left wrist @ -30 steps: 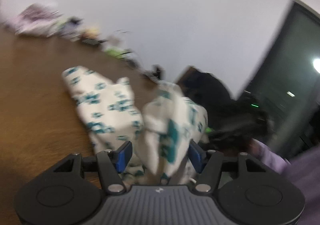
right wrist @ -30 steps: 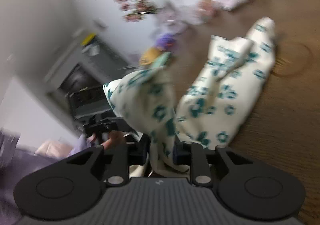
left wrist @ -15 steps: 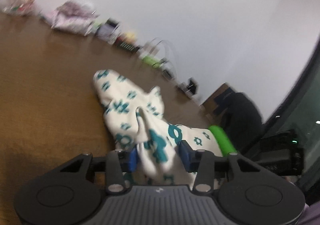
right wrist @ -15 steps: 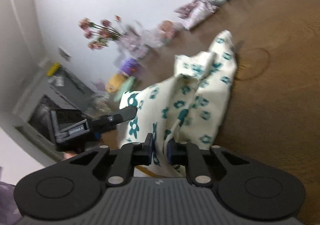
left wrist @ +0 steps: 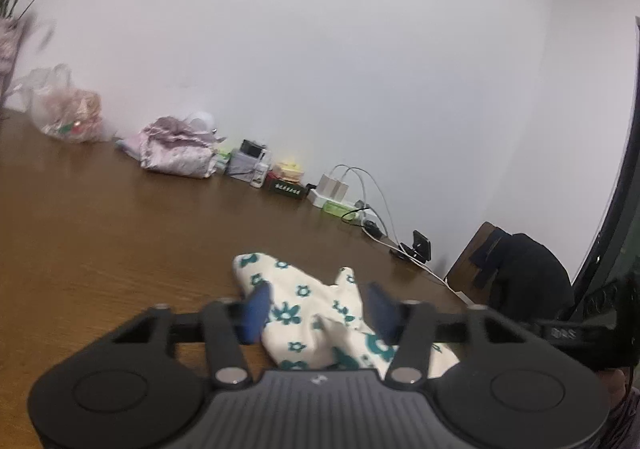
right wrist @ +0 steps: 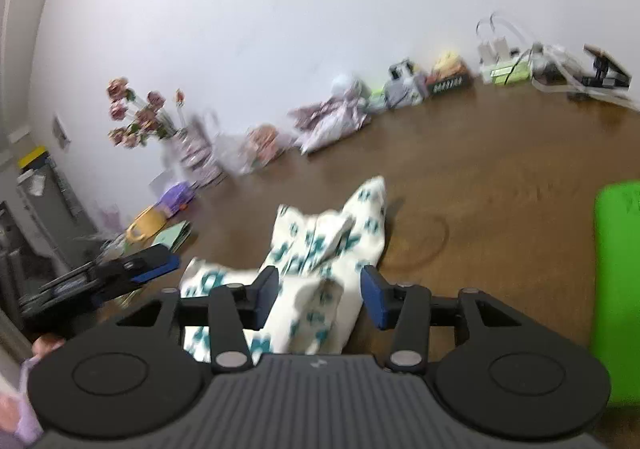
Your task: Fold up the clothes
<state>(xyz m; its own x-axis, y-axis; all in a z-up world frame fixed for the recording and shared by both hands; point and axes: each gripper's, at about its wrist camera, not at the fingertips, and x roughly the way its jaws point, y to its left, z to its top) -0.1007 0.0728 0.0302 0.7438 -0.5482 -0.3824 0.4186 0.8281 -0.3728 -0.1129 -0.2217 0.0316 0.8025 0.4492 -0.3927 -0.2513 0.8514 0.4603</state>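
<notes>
A cream garment with teal flower print (left wrist: pixel 304 317) lies crumpled on the brown wooden table (left wrist: pixel 100 233). My left gripper (left wrist: pixel 318 313) hovers over its near part, open, with the cloth lying loose between the blue pads. In the right wrist view the same garment (right wrist: pixel 320 249) stretches away from me, and my right gripper (right wrist: pixel 320 299) stands open over its near end. The left gripper (right wrist: pixel 120 273) shows at the lower left of that view. Neither gripper holds the cloth.
Along the far wall stand a pink folded cloth pile (left wrist: pixel 176 151), a plastic bag (left wrist: pixel 68 117), small boxes, chargers with cables (left wrist: pixel 340 189) and a vase of flowers (right wrist: pixel 140 113). A bright green object (right wrist: pixel 618 289) sits at the right. A dark chair (left wrist: pixel 520 273) stands beyond the table's edge.
Both grippers were shut on the lifted garment; now both have opened and the garment has dropped onto the table. Both cameras have tilted toward the far wall.
</notes>
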